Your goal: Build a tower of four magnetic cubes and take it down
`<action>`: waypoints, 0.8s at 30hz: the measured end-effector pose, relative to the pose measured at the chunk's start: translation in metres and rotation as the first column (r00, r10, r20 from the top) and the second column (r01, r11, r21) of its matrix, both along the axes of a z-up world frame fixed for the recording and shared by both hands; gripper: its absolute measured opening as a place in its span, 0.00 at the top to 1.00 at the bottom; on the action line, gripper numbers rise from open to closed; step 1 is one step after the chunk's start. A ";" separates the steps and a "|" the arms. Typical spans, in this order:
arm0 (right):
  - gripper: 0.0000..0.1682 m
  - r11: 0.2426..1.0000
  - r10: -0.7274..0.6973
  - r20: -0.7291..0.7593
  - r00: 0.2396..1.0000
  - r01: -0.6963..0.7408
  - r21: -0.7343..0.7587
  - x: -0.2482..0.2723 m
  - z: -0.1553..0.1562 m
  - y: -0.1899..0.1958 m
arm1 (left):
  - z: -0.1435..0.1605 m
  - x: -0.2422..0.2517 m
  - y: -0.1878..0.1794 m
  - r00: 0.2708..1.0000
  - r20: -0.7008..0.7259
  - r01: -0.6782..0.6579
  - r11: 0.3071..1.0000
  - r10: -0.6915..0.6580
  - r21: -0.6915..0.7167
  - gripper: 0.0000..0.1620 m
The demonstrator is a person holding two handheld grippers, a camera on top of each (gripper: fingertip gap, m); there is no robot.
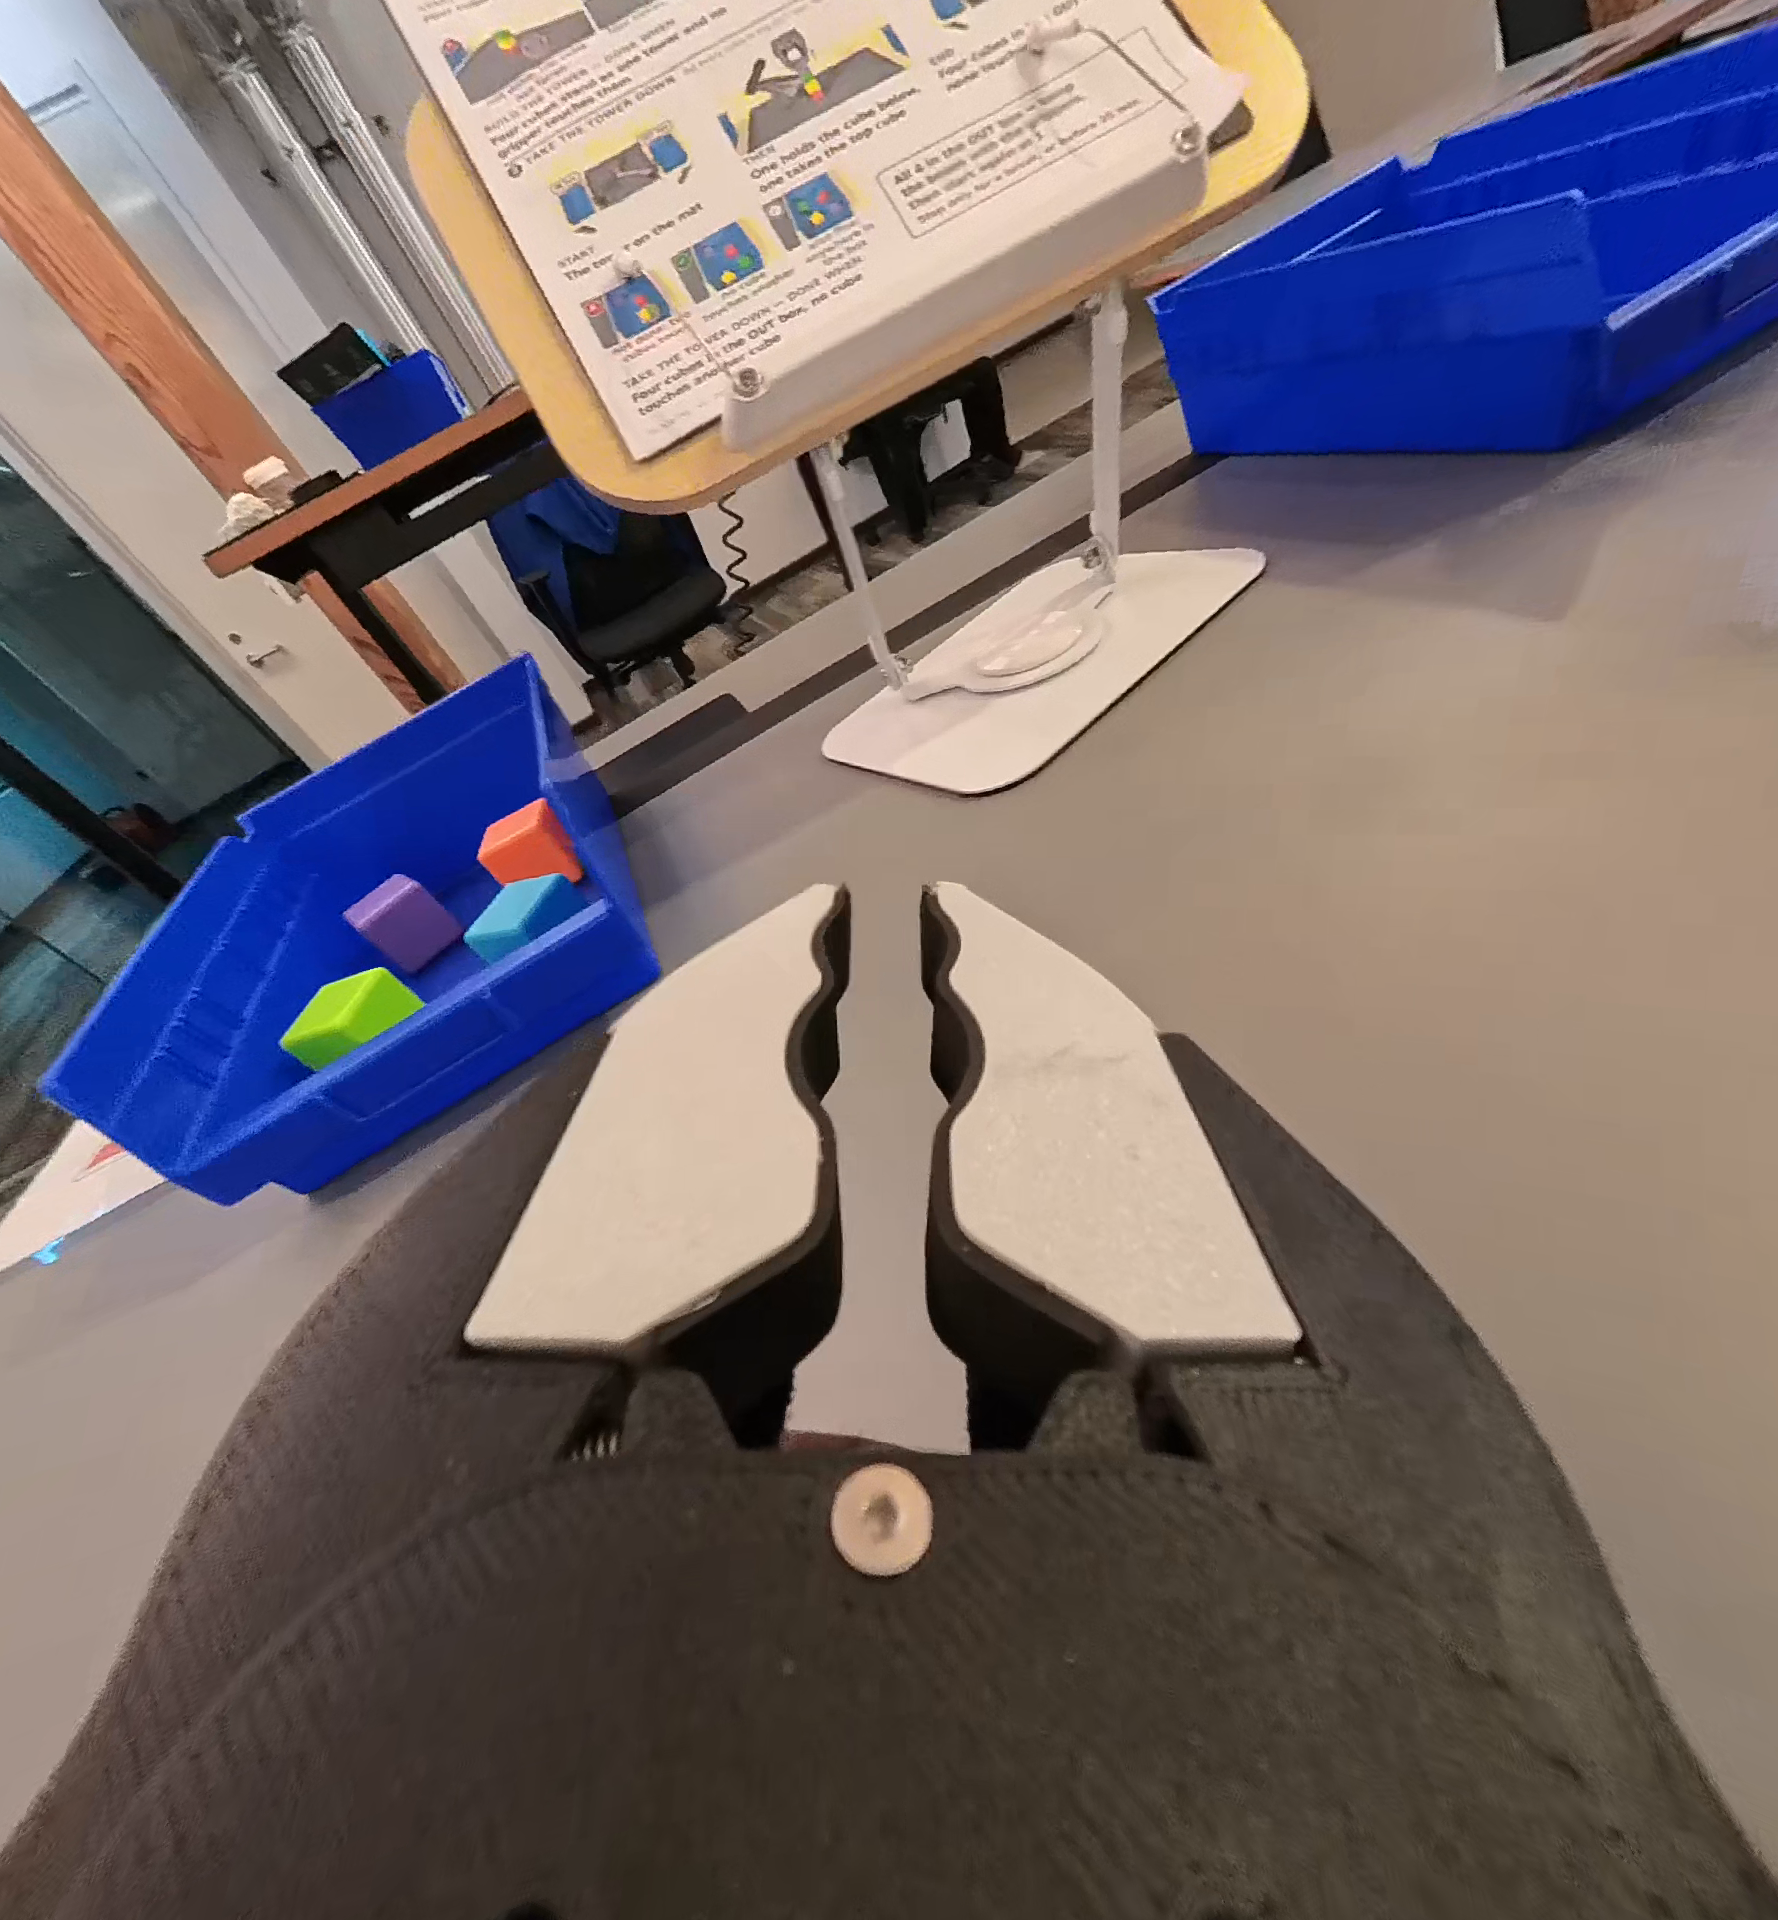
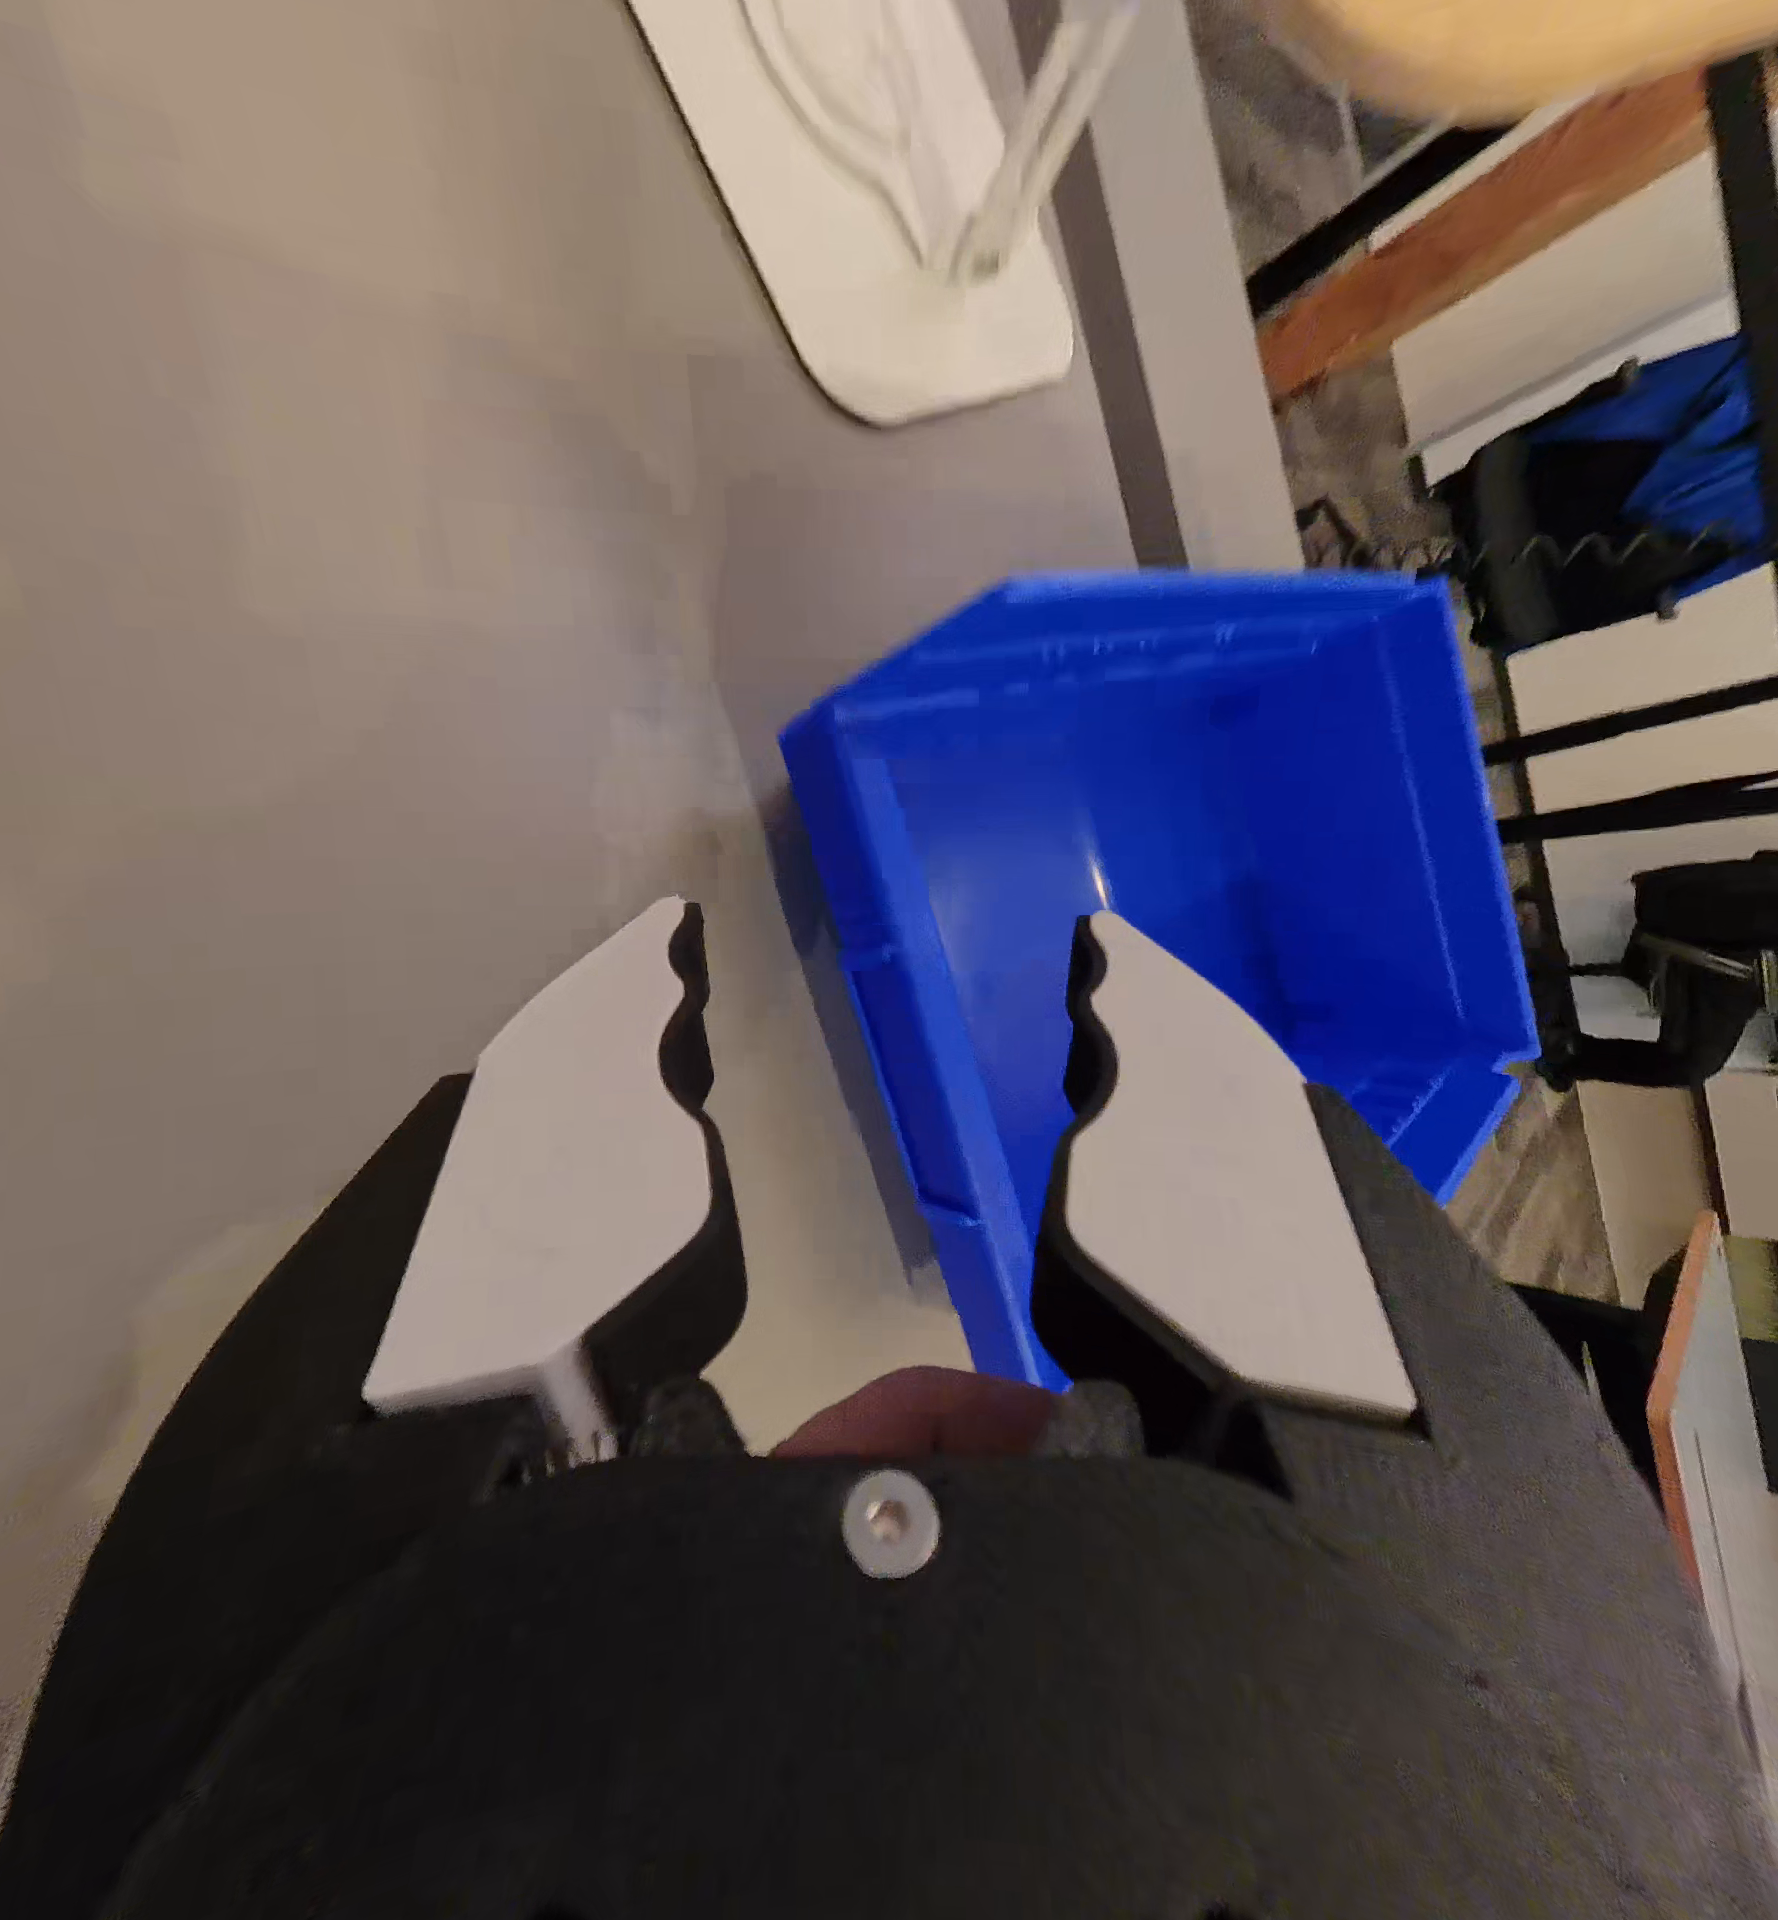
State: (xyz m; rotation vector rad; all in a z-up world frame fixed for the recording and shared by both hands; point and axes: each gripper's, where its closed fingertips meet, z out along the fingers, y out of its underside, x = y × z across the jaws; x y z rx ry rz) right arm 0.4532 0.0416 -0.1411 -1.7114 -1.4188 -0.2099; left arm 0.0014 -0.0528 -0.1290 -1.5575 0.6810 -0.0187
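Four magnetic cubes lie apart in a small blue bin (image 1: 189, 1091) at the table's left edge: orange (image 1: 523, 840), purple (image 1: 402, 920), light blue (image 1: 523, 916) and green (image 1: 350, 1016). My left gripper (image 1: 885, 894) hovers over the bare grey table to the right of that bin. Its fingers are nearly together with only a thin slit between them, and it holds nothing. My right gripper (image 2: 885, 920) is open and empty above the near side wall of a blue bin (image 2: 1176, 790). One finger is over the table, the other over the bin's inside. No cube shows in that bin's visible part.
A white stand (image 1: 1046, 665) with an instruction sheet on a board (image 1: 812, 208) stands at the table's far edge; its base also shows in the right wrist view (image 2: 864, 208). A large blue bin (image 1: 1487, 301) sits at the back right. Desks and chairs lie beyond the table. Spacing between my two grippers at the tips: around 45 centimeters.
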 end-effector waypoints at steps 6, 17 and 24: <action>0.55 0.991 -0.081 -0.205 0.975 0.101 0.089 -0.005 0.040 -0.072 | -0.003 -0.016 0.005 1.000 -0.025 -0.019 1.000 0.019 0.004 0.92; 0.39 0.907 -0.415 -0.491 0.766 0.387 -0.163 0.113 -0.007 -0.194 | -0.023 -0.014 0.008 0.999 -0.031 -0.010 1.000 0.010 0.008 0.93; 0.32 0.920 -0.382 -0.441 0.812 0.289 -0.264 0.104 -0.067 -0.215 | -0.025 -0.012 0.010 0.996 -0.081 -0.038 0.999 0.040 0.029 0.93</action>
